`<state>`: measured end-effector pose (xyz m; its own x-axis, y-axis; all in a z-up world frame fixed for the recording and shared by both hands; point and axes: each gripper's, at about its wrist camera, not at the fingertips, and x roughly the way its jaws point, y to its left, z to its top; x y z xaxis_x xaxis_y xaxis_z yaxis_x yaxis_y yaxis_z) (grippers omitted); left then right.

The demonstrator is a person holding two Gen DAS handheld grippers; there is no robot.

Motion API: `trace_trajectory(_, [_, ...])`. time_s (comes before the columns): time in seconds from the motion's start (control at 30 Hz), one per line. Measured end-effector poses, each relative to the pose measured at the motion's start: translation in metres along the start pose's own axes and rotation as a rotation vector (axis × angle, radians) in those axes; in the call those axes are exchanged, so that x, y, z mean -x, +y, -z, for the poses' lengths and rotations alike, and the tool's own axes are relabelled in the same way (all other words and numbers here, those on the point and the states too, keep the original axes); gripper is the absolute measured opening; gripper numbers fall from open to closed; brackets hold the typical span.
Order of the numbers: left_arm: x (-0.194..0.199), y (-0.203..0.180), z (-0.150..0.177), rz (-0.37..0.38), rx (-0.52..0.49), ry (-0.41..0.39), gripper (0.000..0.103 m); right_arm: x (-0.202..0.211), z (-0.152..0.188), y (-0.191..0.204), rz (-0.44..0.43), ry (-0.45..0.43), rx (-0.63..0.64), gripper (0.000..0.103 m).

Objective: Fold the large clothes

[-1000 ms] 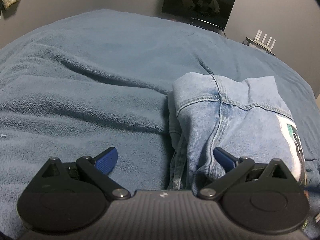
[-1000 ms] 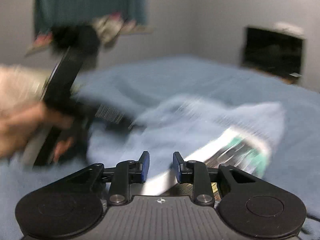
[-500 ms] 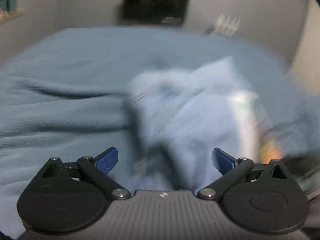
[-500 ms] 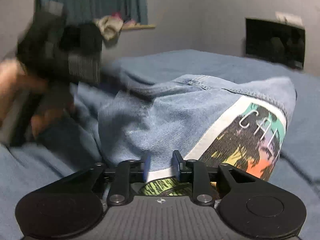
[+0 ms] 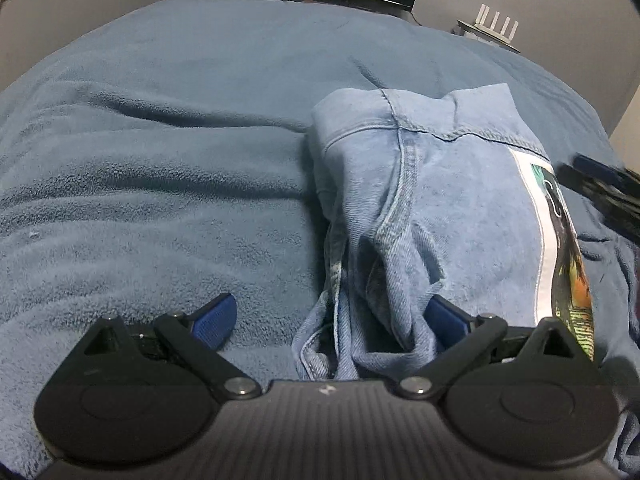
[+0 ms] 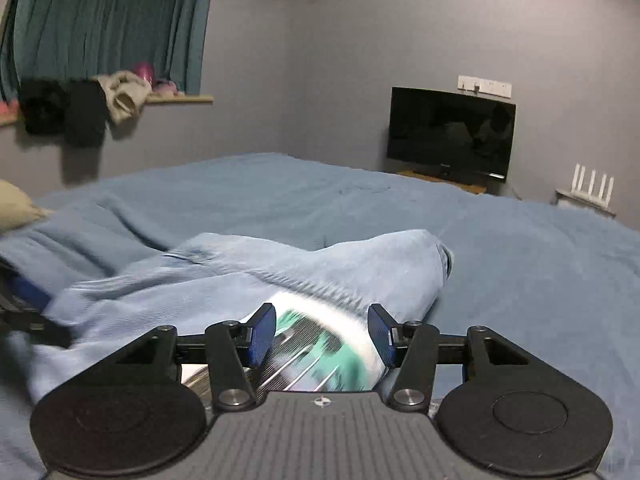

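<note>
The folded denim garment [image 5: 432, 208] lies on the bed, on a blue fleece blanket [image 5: 160, 184] whose pile is soft and thrown into long shallow ridges. The garment is light blue woven denim, faded, with double-stitched seams that meet near its upper edge. A printed panel [image 5: 568, 248] with a white border and green, black and orange artwork runs along its right side in the left wrist view. The lower edge is bunched into loose vertical folds with a dark hollow between them.

The left claw [image 5: 332, 316] is spread wide. Its left ribbed blue pad sits over bare blanket; its right pad lies against the bunched denim folds, and no fabric is pinched between them.

The right claw [image 6: 322, 334] is partly spread, and its jaws have just been opening. The printed panel [image 6: 320, 344] lies between and beneath its blue pads, motion-blurred; the pads stand apart from each other and do not press on the cloth.

Beyond the bed stand a dark flat television [image 6: 450, 132], a white router with four antennas [image 6: 588, 188] and a teal pleated curtain [image 6: 108, 20] above a wooden sill.
</note>
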<state>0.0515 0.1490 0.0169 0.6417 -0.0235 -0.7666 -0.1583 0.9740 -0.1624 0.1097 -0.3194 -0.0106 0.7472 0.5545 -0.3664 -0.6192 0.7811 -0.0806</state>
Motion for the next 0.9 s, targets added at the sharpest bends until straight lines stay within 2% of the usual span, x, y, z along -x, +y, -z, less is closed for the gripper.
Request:
trace_trajectory(0.07, [-0.001,-0.003,0.001,-0.007,-0.009,-0.005,0.102,-0.024,-0.004,-0.003,0.023,0.025,0.023,0.045])
trace_trajectory(0.27, [-0.005,-0.006,0.0,0.002,-0.006,-0.01,0.102,-0.102,0.003,-0.006,0.09,0.069,0.043,0.047])
trace_trajectory(0.33, [-0.007,-0.008,-0.002,0.002,-0.006,-0.008,0.102,-0.128,0.009,-0.003,0.083,0.1,0.048,0.047])
trace_trajectory(0.5, [-0.008,-0.007,-0.002,0.018,-0.004,0.006,0.102,-0.148,0.023,-0.016,0.06,0.117,-0.018,0.046])
trace_trajectory(0.6, [-0.012,-0.006,-0.003,0.011,0.0,0.014,0.102,-0.147,0.022,-0.014,0.063,0.114,-0.025,0.046])
trace_trajectory(0.67, [-0.012,-0.005,-0.002,0.003,0.007,0.021,0.102,-0.138,0.018,-0.013,0.045,0.081,-0.063,0.048])
trace_trajectory(0.73, [-0.013,-0.002,-0.003,0.009,0.019,0.024,0.102,-0.116,0.016,-0.021,-0.006,0.025,-0.163,0.062])
trace_trajectory(0.77, [-0.014,-0.001,-0.004,0.017,0.031,0.025,0.102,-0.104,0.018,-0.024,-0.019,-0.001,-0.218,0.073])
trace_trajectory(0.83, [-0.011,0.003,-0.005,0.055,0.065,0.007,0.102,-0.082,0.023,-0.029,-0.02,-0.03,-0.305,0.077])
trace_trajectory(0.9, [-0.005,0.009,-0.006,0.123,0.109,-0.022,0.102,-0.064,0.033,-0.04,-0.035,-0.028,-0.395,0.081])
